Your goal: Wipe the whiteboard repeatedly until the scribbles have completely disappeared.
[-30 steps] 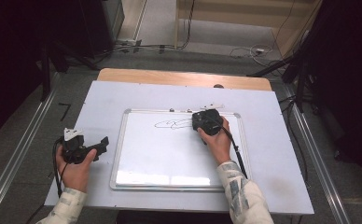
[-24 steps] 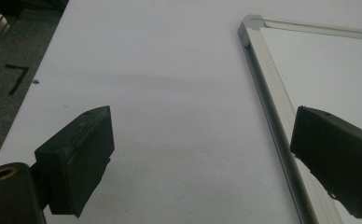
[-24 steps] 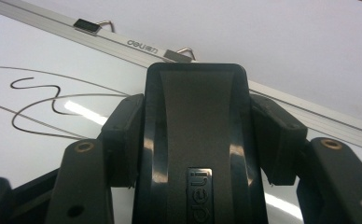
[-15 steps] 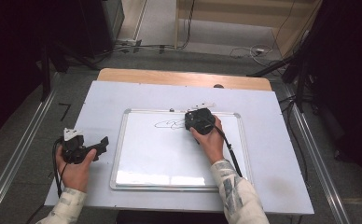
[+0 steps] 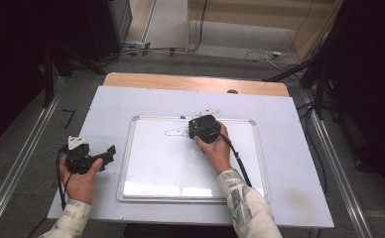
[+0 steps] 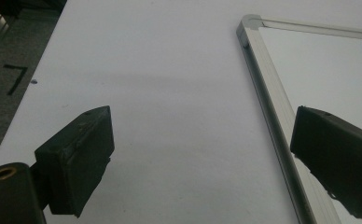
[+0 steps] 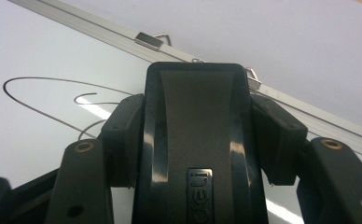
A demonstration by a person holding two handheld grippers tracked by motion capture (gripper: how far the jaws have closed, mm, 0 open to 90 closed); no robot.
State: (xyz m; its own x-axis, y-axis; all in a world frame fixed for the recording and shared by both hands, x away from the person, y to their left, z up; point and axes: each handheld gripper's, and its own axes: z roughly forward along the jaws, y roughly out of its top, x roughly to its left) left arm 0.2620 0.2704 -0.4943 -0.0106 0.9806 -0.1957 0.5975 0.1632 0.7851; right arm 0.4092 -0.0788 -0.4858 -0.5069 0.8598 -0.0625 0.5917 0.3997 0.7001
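white table (image 5: 289, 163) carries my framed whiteboard (image 5: 170, 168); right tool (image 5: 204, 128) clamps the black eraser block (image 7: 195, 140), left tool (image 5: 94, 157) gapes empty; i should press flat across the scribble (image 7: 53, 100).

I assess this site as a lab or recording workspace, not a home or shop. From my station I see a white table (image 5: 131, 104) with a bare wooden edge strip (image 5: 195, 83) at its far side, standing on grey carpeted floor (image 5: 27, 129). Metal rails (image 5: 19, 168) run along both sides of the table. Loose cables (image 5: 260, 52) trail across the floor beyond it, near dark equipment stands (image 5: 319, 74) and a pale wooden cabinet (image 5: 250, 12). A black tape mark (image 5: 69, 118) sits on the floor at the left. A framed whiteboard (image 5: 240, 124) lies flat on the table.
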